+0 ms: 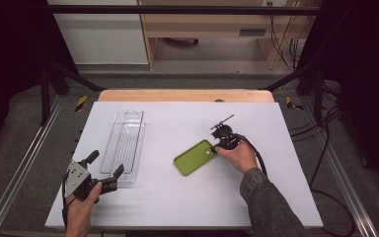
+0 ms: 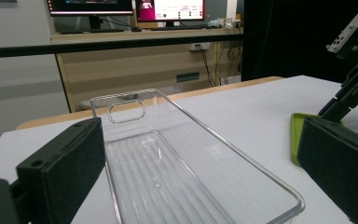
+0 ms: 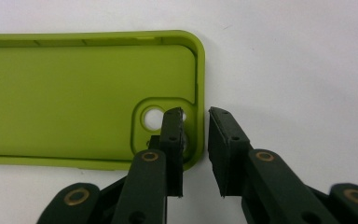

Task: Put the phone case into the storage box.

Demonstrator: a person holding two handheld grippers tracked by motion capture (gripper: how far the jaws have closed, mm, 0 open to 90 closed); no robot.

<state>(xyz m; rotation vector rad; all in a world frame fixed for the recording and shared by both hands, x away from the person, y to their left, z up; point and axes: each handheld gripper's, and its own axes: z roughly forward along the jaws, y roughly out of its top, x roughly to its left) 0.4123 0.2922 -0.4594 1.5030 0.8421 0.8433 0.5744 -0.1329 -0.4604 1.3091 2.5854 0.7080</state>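
A white desk (image 1: 177, 197) carries two objects. A green phone case (image 1: 193, 157) lies open side up near the middle of the desk, slightly toward its right edge, with one short end angled toward the far right corner. A clear plastic tray (image 1: 126, 143) lies lengthwise on the left half, running from the far edge toward the near edge, well apart from the case.

The right gripper (image 1: 216, 149), held in the person's right hand (image 1: 238, 155), points down at the camera-cutout end of the case. In the right gripper view the right gripper (image 3: 196, 135) straddles the case's short end wall: one jaw stands inside, over the camera opening, the other outside on the desk. The jaws are narrowly parted, with a slim gap visible around the wall; whether the pads already press on it cannot be told with certainty.

The left gripper (image 1: 107, 165), held in the left hand (image 1: 81, 207) near the near left corner, rests with jaws wide apart, holding nothing, at the tray's near end. In the left gripper view the tray (image 2: 191, 186) lies between them.
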